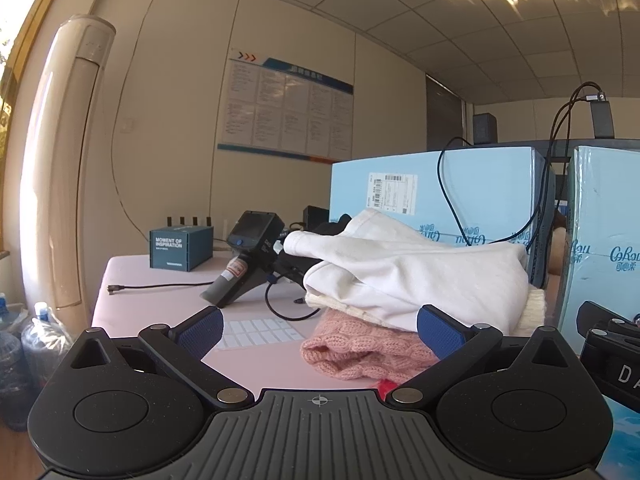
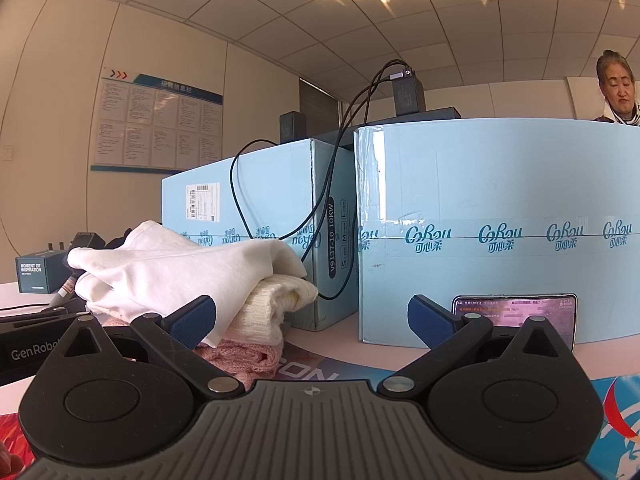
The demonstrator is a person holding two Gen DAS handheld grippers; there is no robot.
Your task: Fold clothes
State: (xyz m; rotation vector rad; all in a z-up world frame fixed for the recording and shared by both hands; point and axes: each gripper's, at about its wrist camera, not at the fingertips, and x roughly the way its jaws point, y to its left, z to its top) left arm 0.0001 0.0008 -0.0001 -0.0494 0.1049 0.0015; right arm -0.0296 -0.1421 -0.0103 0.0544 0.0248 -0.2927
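A stack of clothes lies on the table: a white garment [image 1: 416, 276] on top, a cream knit [image 1: 534, 308] under it and a pink knit sweater [image 1: 364, 354] at the bottom. My left gripper [image 1: 320, 330] stands open just in front of the pile, its blue pads apart and touching nothing. In the right wrist view the white garment [image 2: 176, 268], cream knit [image 2: 272, 304] and pink knit [image 2: 244, 354] sit to the left. My right gripper [image 2: 312, 316] is open and holds nothing; its left pad is near the pile's edge.
Two light blue cartons [image 2: 500, 216] [image 1: 436, 196] stand behind the pile with black cables draped over them. A phone [image 2: 516, 312] leans on the right carton. A handheld scanner [image 1: 248, 264], a dark box [image 1: 180, 248] and a white keyboard [image 1: 260, 332] lie at left. A person [image 2: 618, 88] sits beyond the cartons.
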